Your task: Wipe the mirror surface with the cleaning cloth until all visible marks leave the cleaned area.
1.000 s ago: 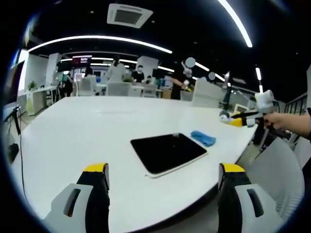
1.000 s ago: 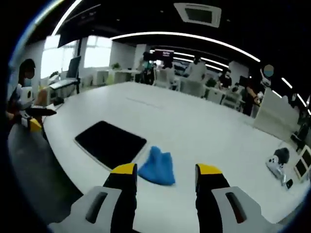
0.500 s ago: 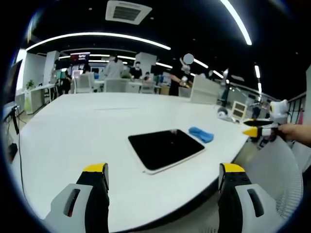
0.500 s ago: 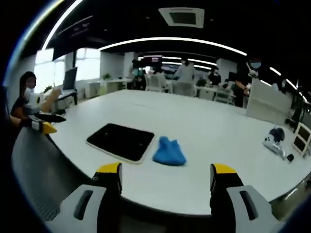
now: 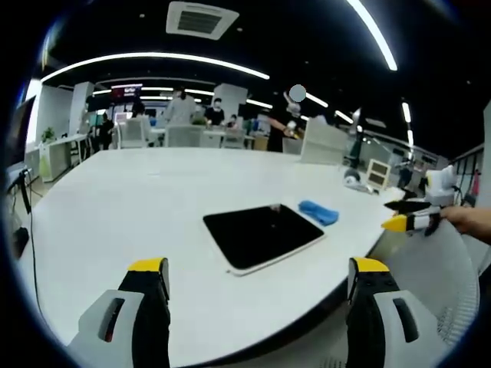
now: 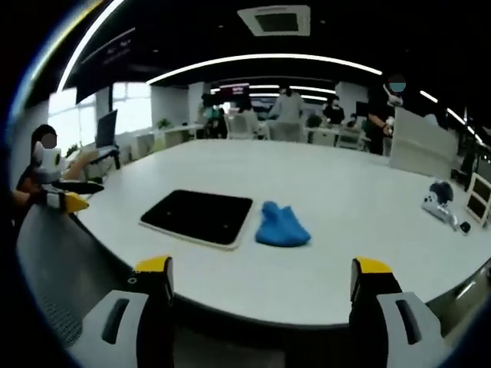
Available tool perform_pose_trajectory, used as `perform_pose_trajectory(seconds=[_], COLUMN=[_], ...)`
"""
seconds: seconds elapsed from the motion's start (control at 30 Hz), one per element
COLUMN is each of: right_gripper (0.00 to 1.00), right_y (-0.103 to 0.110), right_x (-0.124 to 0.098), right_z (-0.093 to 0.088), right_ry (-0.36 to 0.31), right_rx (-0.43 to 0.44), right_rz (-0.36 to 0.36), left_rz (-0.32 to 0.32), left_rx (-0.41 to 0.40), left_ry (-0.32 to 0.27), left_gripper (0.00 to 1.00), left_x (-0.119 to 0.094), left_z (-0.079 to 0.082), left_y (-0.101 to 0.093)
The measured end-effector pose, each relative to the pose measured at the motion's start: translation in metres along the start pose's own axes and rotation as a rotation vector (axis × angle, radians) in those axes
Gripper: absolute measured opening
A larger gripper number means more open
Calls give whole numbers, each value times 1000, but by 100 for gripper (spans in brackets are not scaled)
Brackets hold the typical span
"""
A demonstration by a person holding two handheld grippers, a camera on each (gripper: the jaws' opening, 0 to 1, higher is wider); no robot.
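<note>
A dark rectangular mirror (image 5: 262,234) with a white edge lies flat on the white table (image 5: 115,207); the right gripper view shows the mirror (image 6: 198,215) left of centre. A crumpled blue cloth (image 5: 318,212) rests on the table just beside the mirror's far right side; the cloth (image 6: 281,225) sits right of it in the right gripper view. My left gripper (image 5: 259,287) is open, short of the table's near edge, holding nothing. My right gripper (image 6: 265,287) is open too, pulled back off the table edge. The right gripper (image 5: 410,215) shows at the right of the left gripper view, the left gripper (image 6: 65,194) at the left of the right gripper view.
A mesh chair back (image 5: 441,284) stands by the table's right edge. Small devices (image 6: 441,208) lie on the table's far right. Several people and desks stand far behind the table. A person's hand (image 5: 468,221) holds the right gripper.
The right gripper has pulled back from the cloth past the table edge, and its jaws stand wider apart. The left gripper view shifted only slightly; mirror and cloth lie where they were.
</note>
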State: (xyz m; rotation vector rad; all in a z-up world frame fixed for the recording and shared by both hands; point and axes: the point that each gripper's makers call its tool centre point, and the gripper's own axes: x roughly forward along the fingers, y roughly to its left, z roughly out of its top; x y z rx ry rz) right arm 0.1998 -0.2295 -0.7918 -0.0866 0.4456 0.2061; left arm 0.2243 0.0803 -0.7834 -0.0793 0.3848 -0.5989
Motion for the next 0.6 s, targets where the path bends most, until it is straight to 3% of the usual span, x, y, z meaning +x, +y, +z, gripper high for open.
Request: perform_pose_trajectory(seconds=[0.6], right_gripper=[96], right_y=[-11], right_x=[8], right_z=[-11], right_ry=[29], right_rx=[13], right_rz=[23], left_rz=[6], left_rx=[-13], left_ry=[-43], left_gripper=[97], left_x=[0], left_z=[7], left_y=[0])
